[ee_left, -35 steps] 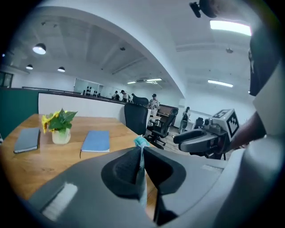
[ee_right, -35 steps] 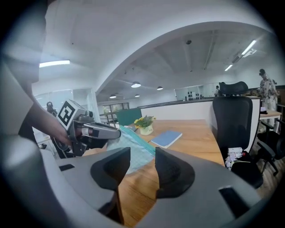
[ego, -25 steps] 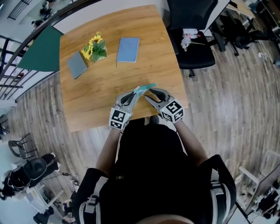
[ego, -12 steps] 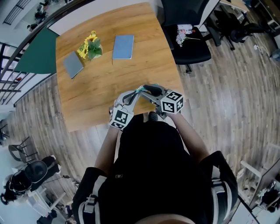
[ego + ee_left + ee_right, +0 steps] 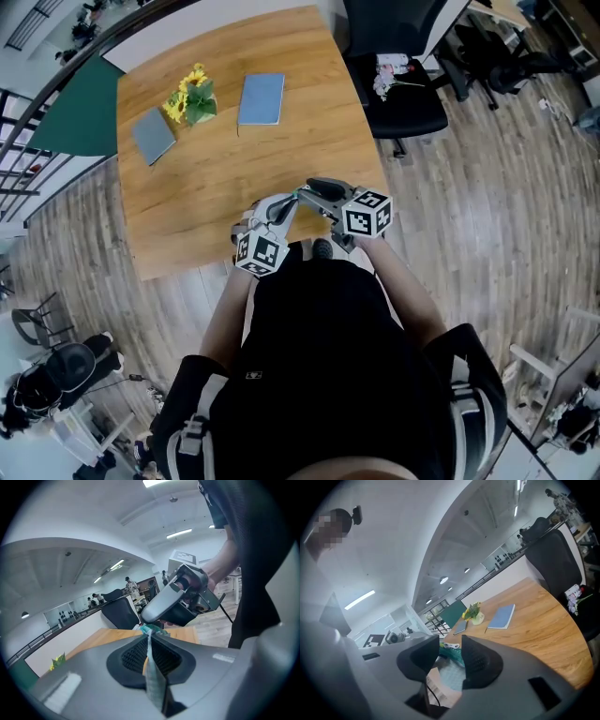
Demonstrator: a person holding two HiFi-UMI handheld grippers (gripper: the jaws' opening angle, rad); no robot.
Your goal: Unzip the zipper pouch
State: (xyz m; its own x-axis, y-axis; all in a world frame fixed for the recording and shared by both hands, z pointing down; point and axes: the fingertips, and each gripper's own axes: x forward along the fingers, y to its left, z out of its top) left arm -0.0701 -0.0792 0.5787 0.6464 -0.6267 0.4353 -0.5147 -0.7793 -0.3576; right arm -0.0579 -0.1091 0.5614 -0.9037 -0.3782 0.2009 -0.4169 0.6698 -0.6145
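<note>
Overhead, black-and-white square markers cover each cube (image 5: 367,214). Both tongs meet above the near edge of the wooden surface (image 5: 206,187), close to the person's torso. Bare wood stretches ahead to a blue notebook (image 5: 262,98), a grey notebook (image 5: 153,136) and sunflowers (image 5: 190,98) at the far side. The left tongs (image 5: 291,200), angled downward, clench the thin edge of the teal pouch (image 5: 154,677), which is held in the air. The right tongs (image 5: 314,190), nearly level, grasp its thicker end, jaws partway apart after narrowing slightly.
</note>
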